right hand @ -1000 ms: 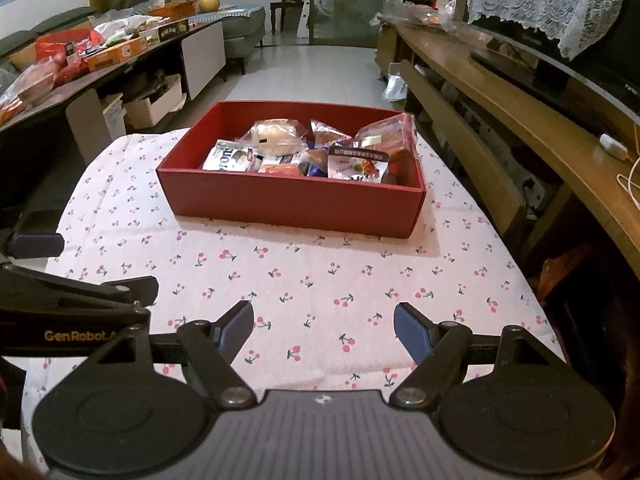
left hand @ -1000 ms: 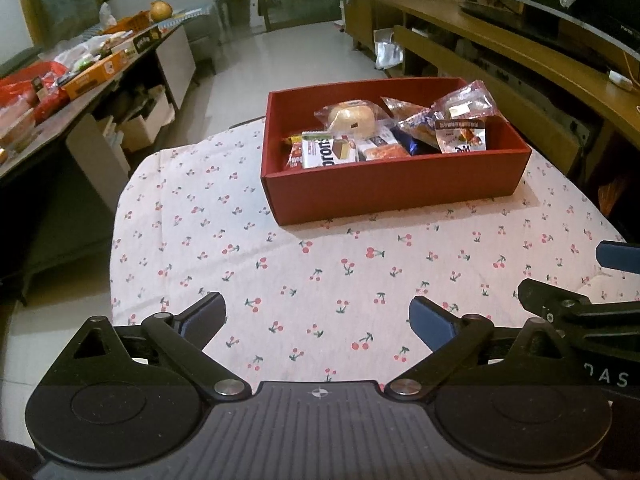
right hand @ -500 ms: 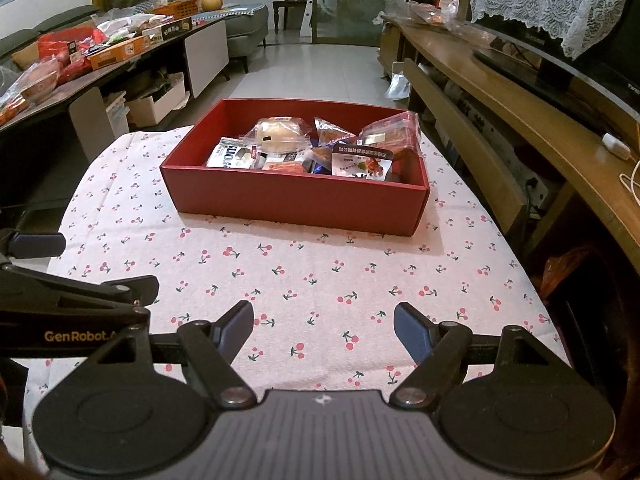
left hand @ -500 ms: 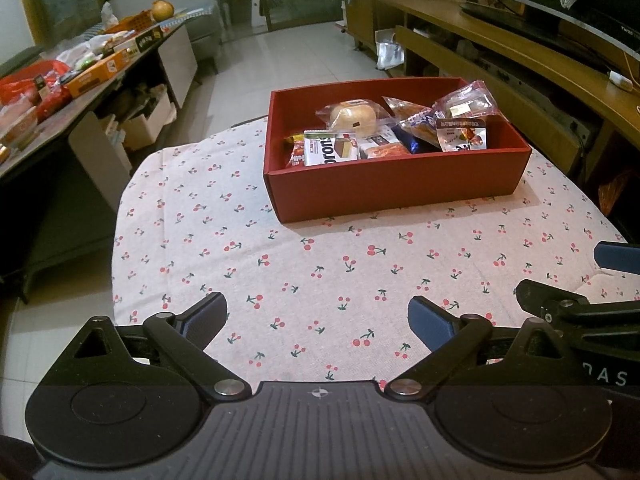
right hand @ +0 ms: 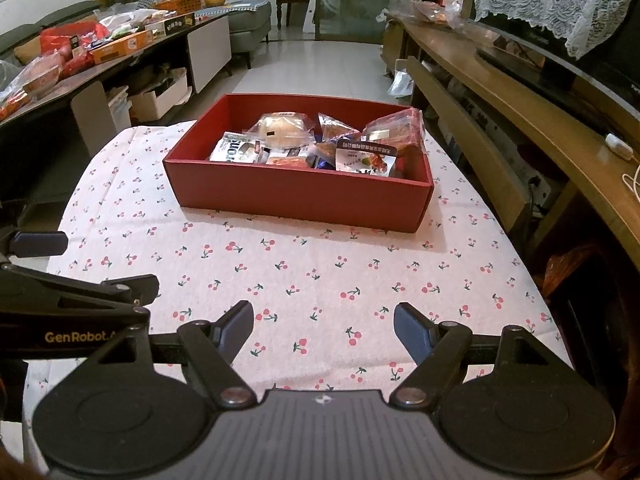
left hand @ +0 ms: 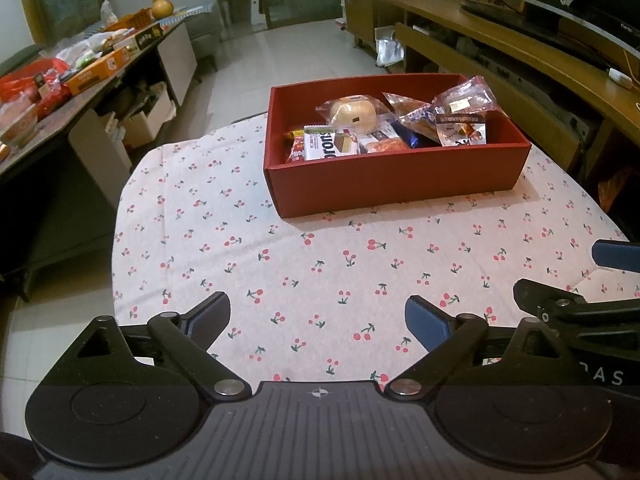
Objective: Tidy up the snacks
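A red cardboard box (left hand: 396, 184) (right hand: 300, 200) stands on the far half of a table under a cherry-print cloth (left hand: 280, 264). Several wrapped snacks fill it, among them a bun in clear wrap (left hand: 354, 112) (right hand: 280, 128) and a white wafer pack (left hand: 328, 146). My left gripper (left hand: 318, 312) hovers over the near cloth, well short of the box; its jaws are closing a little, still wide apart, with nothing between them. My right gripper (right hand: 324, 320) hangs beside it, open and empty. Each gripper shows at the edge of the other's view (left hand: 560, 272) (right hand: 108, 262).
A long dark side table (left hand: 92, 68) on the left carries bags and boxes of food, with cardboard boxes (left hand: 144, 120) beneath it. A wooden TV bench (left hand: 560, 60) runs along the right. Pale tiled floor (left hand: 288, 48) lies beyond the table.
The left gripper's fingers have drawn slightly closer together. Neither hand nor the box has moved.
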Demonstrator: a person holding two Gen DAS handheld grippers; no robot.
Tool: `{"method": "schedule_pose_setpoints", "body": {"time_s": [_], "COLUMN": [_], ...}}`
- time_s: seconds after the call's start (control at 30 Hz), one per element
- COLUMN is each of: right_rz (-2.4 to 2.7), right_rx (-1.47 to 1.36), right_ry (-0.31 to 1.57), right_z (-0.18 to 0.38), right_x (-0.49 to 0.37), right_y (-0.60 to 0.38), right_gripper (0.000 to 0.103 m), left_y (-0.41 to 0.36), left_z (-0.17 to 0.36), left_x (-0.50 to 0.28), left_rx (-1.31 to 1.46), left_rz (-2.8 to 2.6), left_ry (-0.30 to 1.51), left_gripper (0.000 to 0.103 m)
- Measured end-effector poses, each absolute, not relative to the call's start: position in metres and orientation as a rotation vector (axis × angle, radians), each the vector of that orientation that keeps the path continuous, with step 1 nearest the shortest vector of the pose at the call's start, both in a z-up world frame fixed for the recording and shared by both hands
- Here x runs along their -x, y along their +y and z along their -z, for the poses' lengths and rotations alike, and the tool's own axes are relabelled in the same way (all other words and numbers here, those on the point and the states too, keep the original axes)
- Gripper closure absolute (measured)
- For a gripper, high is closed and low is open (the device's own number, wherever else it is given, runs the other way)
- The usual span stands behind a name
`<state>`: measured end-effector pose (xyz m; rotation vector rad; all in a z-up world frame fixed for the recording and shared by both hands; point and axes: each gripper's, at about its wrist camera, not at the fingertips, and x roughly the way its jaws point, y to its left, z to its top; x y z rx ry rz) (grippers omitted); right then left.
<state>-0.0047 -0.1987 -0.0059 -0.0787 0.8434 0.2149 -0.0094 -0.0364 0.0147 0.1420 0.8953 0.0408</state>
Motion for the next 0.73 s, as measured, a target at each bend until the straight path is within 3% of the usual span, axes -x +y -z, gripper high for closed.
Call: {"method": "schedule_pose_setpoints", "body": {"time_s": [0.73], "right_rz": [-0.225], "right_rx": [0.079], "right_ry": [0.852], "right_z": [0.0058], "right_x": [0.0088], "right_y": [-0.1971], "right_gripper": [0.009], "left_y": [-0.0324], "left_z": [-0.0147], "left_x": [0.0131], "left_rx": [-0.126], "left_rz": [-0.046], "left_ry": [0.911], "left_gripper": [0.006]}}
